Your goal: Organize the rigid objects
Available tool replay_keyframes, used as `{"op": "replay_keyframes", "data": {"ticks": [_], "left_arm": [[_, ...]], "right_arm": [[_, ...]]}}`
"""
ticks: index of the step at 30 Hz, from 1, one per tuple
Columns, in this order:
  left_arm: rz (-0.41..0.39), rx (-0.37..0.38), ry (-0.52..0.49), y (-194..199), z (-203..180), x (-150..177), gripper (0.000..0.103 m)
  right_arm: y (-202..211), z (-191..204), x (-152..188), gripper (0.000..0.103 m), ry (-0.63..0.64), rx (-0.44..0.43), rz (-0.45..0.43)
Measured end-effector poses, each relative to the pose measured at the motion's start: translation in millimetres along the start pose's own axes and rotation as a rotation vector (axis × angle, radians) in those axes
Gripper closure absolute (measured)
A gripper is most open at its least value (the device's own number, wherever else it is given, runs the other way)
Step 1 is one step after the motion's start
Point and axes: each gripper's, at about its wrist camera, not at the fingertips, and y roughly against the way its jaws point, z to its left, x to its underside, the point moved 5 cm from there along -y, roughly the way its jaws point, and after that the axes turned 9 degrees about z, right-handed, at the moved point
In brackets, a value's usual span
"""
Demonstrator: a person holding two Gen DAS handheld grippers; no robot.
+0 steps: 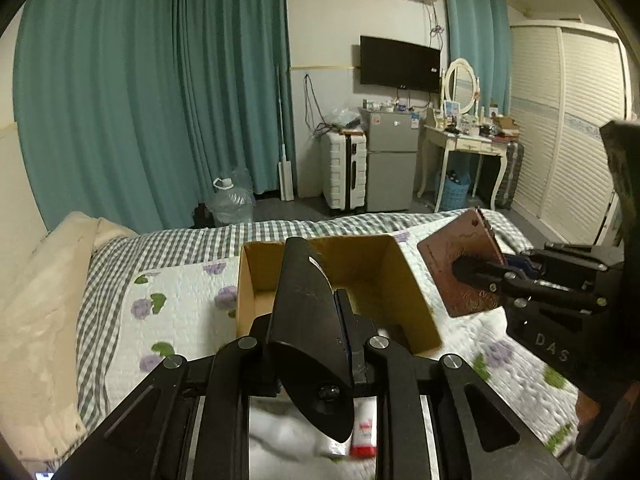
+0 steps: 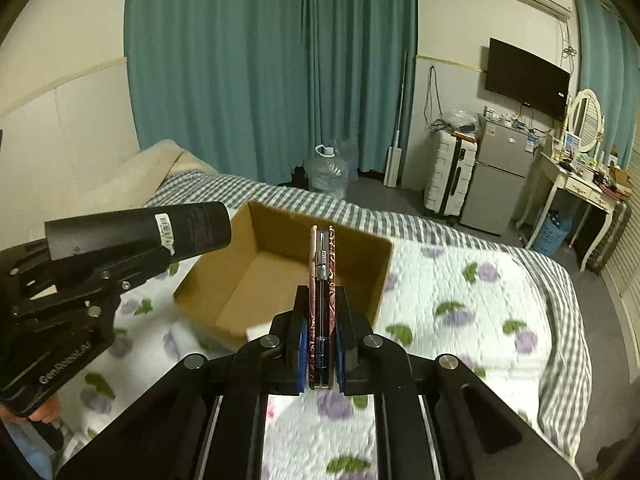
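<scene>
Quilted floral bedspread [image 2: 460, 280]; cardboard box [image 2: 280, 264] at 12 o'clock. Your left gripper [image 1: 320, 320] clamps a black tube [image 1: 308, 308], right gripper [image 2: 320, 344] a phone [image 2: 322, 280]; teal curtains [image 2: 260, 60] behind.

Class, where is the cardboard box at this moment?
The cardboard box sits open on the floral quilt, ahead of both grippers, between the black tube and the patterned case.
</scene>
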Motion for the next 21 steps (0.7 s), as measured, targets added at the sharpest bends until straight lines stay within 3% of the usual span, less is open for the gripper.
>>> {"op": "replay_keyframes", "data": {"ticks": [6, 11, 21], "left_arm": [[0.071, -0.011, 0.001, -66.6, 7.4, -8.4, 0.082], [0.126, -0.01, -0.001, -109.6, 9.9, -2.4, 0.082], [0.16, -0.005, -0.008, -143.4, 11.1, 5.2, 0.078]], "right_arm": [[-47.4, -6.0, -24.9, 0.093, 0.004, -0.013, 0.018], [-81.6, -13.2, -20.0, 0.093, -0.009, -0.033, 0.052], [-113.9, -19.0, -16.1, 0.093, -0.021, -0.049, 0.092]]}}
